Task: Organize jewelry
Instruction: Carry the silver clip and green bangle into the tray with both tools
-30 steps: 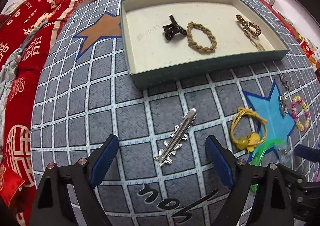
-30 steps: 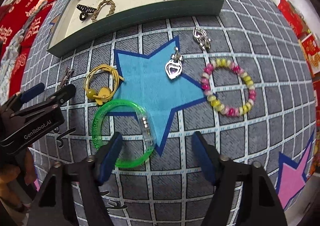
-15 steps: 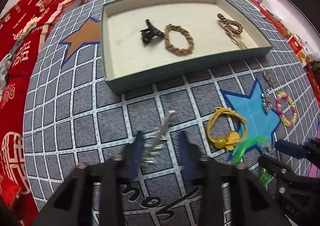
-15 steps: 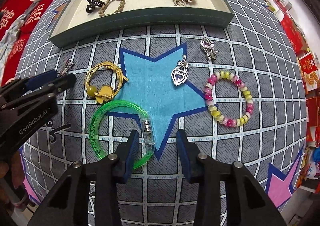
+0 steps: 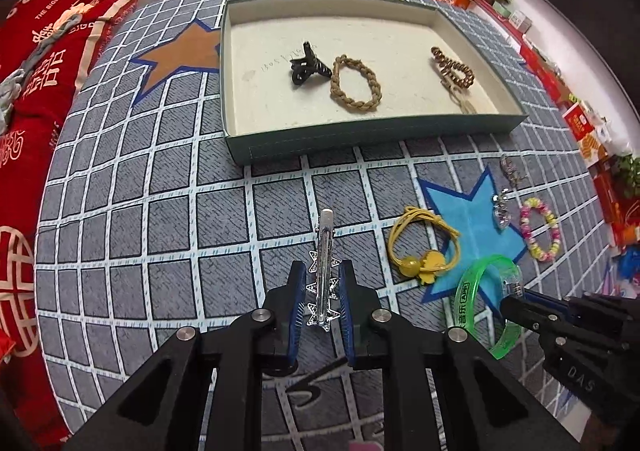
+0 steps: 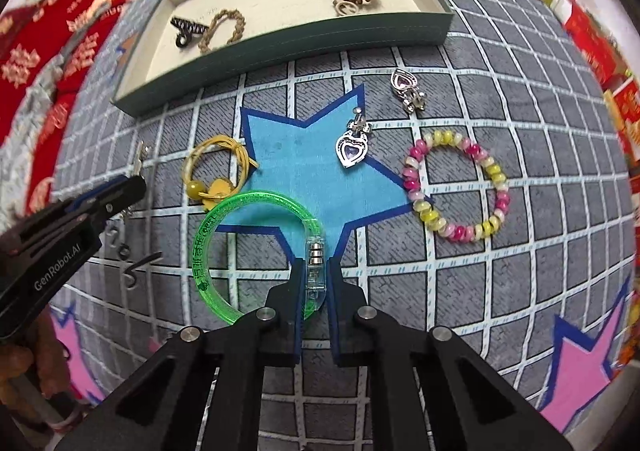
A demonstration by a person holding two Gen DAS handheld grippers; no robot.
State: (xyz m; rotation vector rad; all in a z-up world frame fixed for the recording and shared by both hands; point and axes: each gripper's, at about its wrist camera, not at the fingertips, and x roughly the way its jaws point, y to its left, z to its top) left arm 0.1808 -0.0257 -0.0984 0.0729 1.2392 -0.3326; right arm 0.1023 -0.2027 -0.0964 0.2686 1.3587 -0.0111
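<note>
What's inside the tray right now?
In the tray: black claw clip, braided rope bracelet, brown coil hair tie atop a pale piece it partly covers, unidentifiable.

my right gripper (image 6: 316, 279) clamped on clear clasp of green bangle (image 6: 224, 251), bangle loops off to my left, beaded bracelet (image 6: 456, 187) ahead-right, heart pendant (image 6: 351, 149) straight ahead, yellow hair tie (image 6: 212, 175) ahead-left, tray (image 6: 288, 47) far ahead

- A shiny silver hair clip (image 5: 322, 271) with stars is lifted near the tabletop's front edge.
- A green plastic bangle (image 6: 256, 255) is beside it, tilted up.
</note>
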